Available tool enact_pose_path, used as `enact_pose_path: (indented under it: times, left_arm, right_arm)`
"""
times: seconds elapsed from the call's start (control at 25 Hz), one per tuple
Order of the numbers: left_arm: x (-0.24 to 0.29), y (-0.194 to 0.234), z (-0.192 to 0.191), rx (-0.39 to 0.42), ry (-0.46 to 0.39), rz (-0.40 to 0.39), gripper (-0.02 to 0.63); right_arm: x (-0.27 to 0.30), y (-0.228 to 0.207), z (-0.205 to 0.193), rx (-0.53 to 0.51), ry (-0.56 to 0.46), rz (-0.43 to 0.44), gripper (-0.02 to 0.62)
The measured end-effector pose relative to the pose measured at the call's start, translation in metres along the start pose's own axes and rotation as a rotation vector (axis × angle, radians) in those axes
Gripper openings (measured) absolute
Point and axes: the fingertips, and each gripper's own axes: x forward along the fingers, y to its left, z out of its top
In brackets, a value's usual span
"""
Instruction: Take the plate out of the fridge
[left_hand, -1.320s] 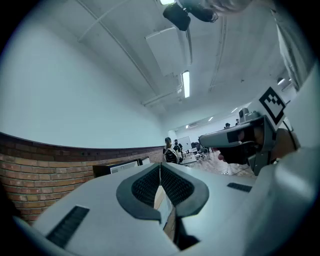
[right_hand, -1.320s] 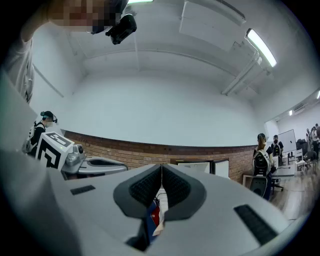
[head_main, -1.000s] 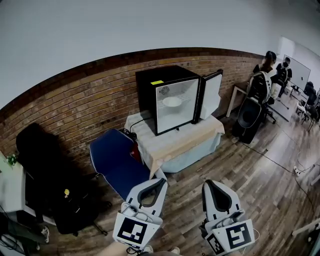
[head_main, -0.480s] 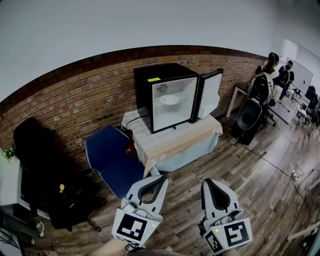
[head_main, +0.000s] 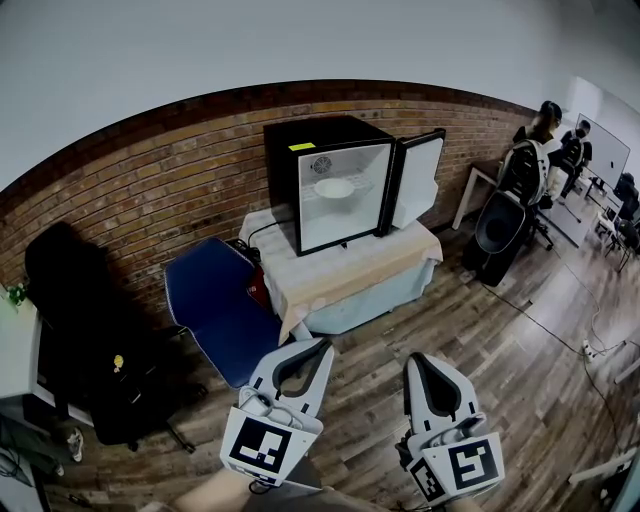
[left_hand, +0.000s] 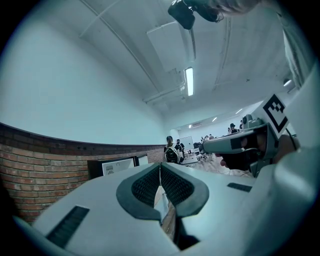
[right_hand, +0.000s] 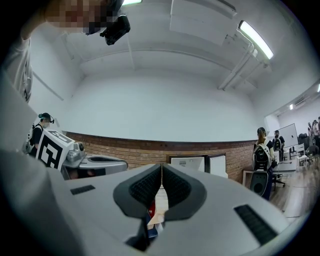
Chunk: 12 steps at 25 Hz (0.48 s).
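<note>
An office room with a red brick wall (head_main: 150, 190) under pale plaster and a dark wood plank floor (head_main: 520, 340).

Low in the head view, the left gripper (head_main: 321, 344) and right gripper (head_main: 411, 358) are held side by side, both pointing level toward the wall. Each gripper's own view shows its two dark ribbed pads (left_hand: 147, 185) pressed together with nothing between them. Both grippers are closed and empty.

Ahead of them, across a stretch of floor, stands a small table (head_main: 345, 275) draped in pale cloth. A black mini fridge (head_main: 285, 185) sits on it. Its door (head_main: 418, 180) is swung open to the right. The inside is white, and a white plate (head_main: 334, 188) lies on a wire shelf in the upper half.

The plate is well apart from both pairs of fingers. It sits higher in the picture, roughly in line with the left gripper's tips.

Only the head view shows the plate. In both gripper views the fridge is a small shape just above the closed jaws, too small to make out its contents.

The left gripper view shows the right gripper from the side, with a hand around it, and a ceiling strip light (left_hand: 189, 81). The right gripper view shows the left gripper's marker cube (right_hand: 50, 148) at its left edge.

The head view also shows a blue chair (head_main: 215, 310) just left of the table. A black chair (head_main: 80, 330) stands further left, and people (head_main: 545, 130) sit at far right.
</note>
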Motion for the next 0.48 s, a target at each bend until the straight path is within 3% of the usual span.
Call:
enact_pose_path:
  times: [0.48]
  left_arm:
    - [0.035,0.009,-0.032,-0.009,0.009,-0.021,0.021]
  right_arm:
    - [0.029,-0.026,-0.024,-0.014,0.001,-0.020,0.031]
